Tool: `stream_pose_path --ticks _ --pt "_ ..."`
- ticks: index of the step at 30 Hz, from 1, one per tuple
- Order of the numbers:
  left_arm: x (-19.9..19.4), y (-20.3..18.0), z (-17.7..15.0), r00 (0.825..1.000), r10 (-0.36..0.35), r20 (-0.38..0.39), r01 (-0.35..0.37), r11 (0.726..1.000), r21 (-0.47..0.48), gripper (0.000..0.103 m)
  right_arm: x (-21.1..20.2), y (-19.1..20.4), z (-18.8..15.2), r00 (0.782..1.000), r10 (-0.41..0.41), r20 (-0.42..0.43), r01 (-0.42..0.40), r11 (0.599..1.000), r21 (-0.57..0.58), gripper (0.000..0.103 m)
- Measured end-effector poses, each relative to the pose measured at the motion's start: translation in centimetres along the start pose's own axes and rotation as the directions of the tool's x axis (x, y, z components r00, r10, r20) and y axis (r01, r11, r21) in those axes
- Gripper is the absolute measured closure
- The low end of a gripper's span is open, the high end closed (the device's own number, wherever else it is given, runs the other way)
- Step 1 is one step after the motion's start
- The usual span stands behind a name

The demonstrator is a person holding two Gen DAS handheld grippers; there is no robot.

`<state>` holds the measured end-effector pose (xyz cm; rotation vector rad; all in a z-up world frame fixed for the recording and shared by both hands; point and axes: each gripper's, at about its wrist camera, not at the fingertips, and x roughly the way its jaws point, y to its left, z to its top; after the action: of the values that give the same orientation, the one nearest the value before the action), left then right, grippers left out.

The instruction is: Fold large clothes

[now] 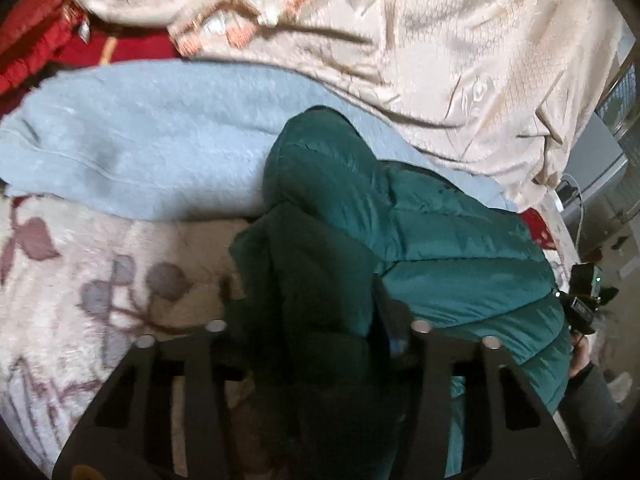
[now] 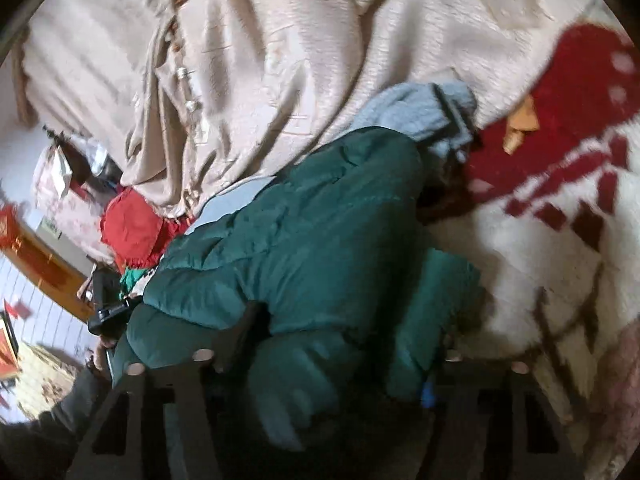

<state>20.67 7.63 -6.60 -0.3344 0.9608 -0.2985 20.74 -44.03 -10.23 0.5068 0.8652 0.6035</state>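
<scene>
The green puffer jacket (image 1: 440, 248) lies bunched on the bed, near its front edge, over the floral blanket (image 1: 80, 280) and against the pale blue fleece (image 1: 140, 140) behind it. I judge the fold to be about midway: the jacket is doubled over itself into a thick mound with one part flopped across the body, but the shape is still lumpy and uneven, so squaring it up and a last fold appear to be left.

Going left to right in the left wrist view: the left gripper (image 1: 304, 320) has a dark fold of the jacket bunched between its fingers, which stand fairly wide around the bulk; I cannot tell whether it truly clamps the cloth or only cradles it. Farther right, at the bed's right edge, the other tool shows small.

In the right wrist view the right gripper (image 2: 344, 360) likewise has padded jacket cloth filling the space between its fingers; whether it pinches is unclear.

Counted: one green jacket, one blue fleece, one cream quilted cover (image 2: 260, 40) heaped behind, one red-and-white patterned blanket (image 2: 560, 160), two grippers.
</scene>
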Motion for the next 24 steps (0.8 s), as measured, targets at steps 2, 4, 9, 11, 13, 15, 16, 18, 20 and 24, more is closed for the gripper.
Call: stream_pose_path --ticks 2,4,9,11,13,15,16,18,20,24 --pt "-0.8 0.7 -0.2 1.000 0.004 0.021 -0.004 1.000 -0.002 0.063 1.0 0.4 0.0 1.000 0.020 -0.003 -0.020 1.000 0.000 0.046" --pt "-1.7 2.5 -0.1 1.000 -0.008 0.028 0.009 0.999 -0.032 0.063 2.4 1.2 0.1 0.999 0.035 -0.009 -0.035 0.999 -0.012 0.046" --pt "-2.2 4.0 0.2 0.999 0.053 -0.004 -0.053 0.998 -0.041 0.034 2.6 1.4 0.4 0.999 -0.031 -0.018 0.031 0.999 0.015 0.030" --pt "-3.3 4.1 0.5 0.998 0.061 -0.002 -0.061 0.997 -0.054 0.034 0.8 1.2 0.6 0.997 -0.073 -0.024 0.074 0.996 0.058 0.030" --pt "-5.0 4.2 0.8 0.996 0.093 0.008 -0.092 0.993 -0.076 0.034 -1.6 1.5 0.6 0.991 -0.135 -0.008 0.135 0.989 0.064 0.030" --pt "-7.1 3.2 0.9 0.987 0.161 0.021 -0.159 0.985 -0.073 0.034 -4.4 3.0 0.4 0.970 -0.243 0.018 0.242 0.970 0.034 0.030" --pt "-8.0 2.7 0.7 0.982 0.184 0.040 -0.181 0.982 -0.055 0.032 -5.8 4.3 0.1 0.952 -0.304 0.027 0.304 0.952 0.016 0.030" --pt "-11.3 -0.1 -0.3 0.968 0.224 0.110 -0.227 0.974 0.013 0.014 -8.2 7.6 -0.9 0.927 -0.367 0.074 0.370 0.929 -0.024 0.030" --pt "-14.3 -2.9 -1.8 0.949 0.262 0.178 -0.276 0.959 0.061 0.000 -11.1 12.2 -2.7 0.897 -0.418 0.144 0.428 0.903 -0.045 0.024" --pt "-20.3 -8.0 -6.6 0.894 0.315 0.319 -0.376 0.915 0.149 0.000 -14.5 19.6 -6.3 0.865 -0.455 0.211 0.484 0.869 -0.106 0.011"
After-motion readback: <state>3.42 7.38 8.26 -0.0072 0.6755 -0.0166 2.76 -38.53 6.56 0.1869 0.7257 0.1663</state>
